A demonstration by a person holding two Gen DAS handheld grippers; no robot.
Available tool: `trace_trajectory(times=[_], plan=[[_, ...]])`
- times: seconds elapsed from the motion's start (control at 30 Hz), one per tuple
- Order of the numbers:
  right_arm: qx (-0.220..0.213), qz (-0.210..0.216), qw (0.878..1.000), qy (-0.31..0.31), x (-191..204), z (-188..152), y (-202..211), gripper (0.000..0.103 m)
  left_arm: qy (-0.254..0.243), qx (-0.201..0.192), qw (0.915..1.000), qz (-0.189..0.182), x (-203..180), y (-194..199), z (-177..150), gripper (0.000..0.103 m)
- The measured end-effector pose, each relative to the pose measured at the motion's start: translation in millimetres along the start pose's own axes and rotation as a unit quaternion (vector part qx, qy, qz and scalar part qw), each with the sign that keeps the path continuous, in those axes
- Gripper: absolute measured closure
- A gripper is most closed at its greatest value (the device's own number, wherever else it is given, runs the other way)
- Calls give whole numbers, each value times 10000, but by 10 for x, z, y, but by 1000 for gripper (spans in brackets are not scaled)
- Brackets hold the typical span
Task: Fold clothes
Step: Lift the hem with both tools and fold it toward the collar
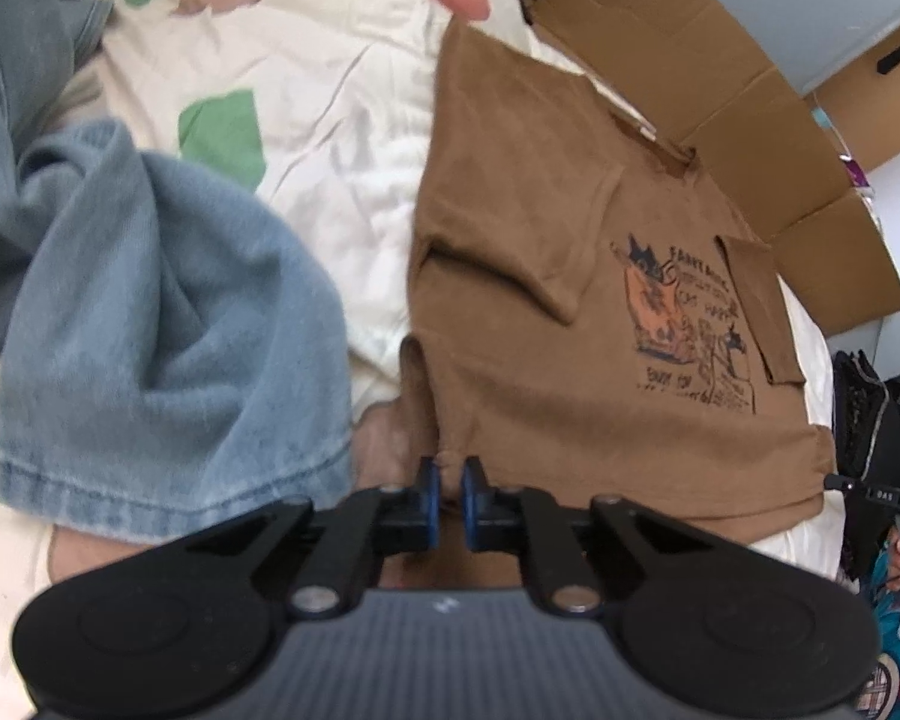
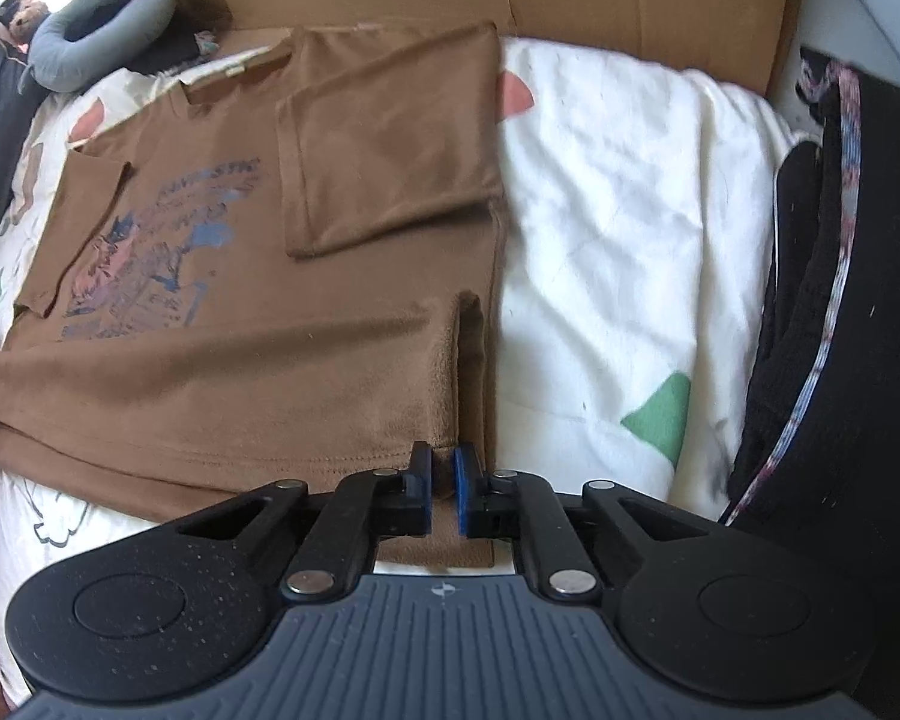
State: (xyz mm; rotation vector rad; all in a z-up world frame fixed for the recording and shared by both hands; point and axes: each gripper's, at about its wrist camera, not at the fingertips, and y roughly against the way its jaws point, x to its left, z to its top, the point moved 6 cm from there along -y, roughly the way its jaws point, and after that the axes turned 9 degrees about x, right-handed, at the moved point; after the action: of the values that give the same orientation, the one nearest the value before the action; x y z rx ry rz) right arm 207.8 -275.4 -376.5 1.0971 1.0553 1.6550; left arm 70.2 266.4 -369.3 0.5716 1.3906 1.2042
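Two tools, the left tool (image 1: 448, 480) and right tool (image 2: 443, 474), each pinch a bottom-hem corner of the brown printed cotton T-shirt (image 2: 240, 312) lying sleeves-folded-in on the white patterned bed sheet (image 2: 618, 228); lift both corners level, taut, carrying the hem evenly toward the collar.

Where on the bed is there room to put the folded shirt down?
Bare sheet lies open between the brown shirt and the black clothes. A narrower strip runs between shirt and blue garment; that side is crowded.
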Motion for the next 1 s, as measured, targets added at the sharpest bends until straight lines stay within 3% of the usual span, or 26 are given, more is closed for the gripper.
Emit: trace_trajectory(times=[0.43,0.67,1.0], plan=[[-863,98,9957,-324,7,537,254,98,-1,-585,9983,-63,-146,88,439,96],[-1155,-18,9927,-342,-12,865,241,98,-27,-895,9960,-70,-206,86,820,97],[-1324,-222,9902,-371,-26,1195,94,98,-22,-1084,9941,85,-185,-46,1102,97]])
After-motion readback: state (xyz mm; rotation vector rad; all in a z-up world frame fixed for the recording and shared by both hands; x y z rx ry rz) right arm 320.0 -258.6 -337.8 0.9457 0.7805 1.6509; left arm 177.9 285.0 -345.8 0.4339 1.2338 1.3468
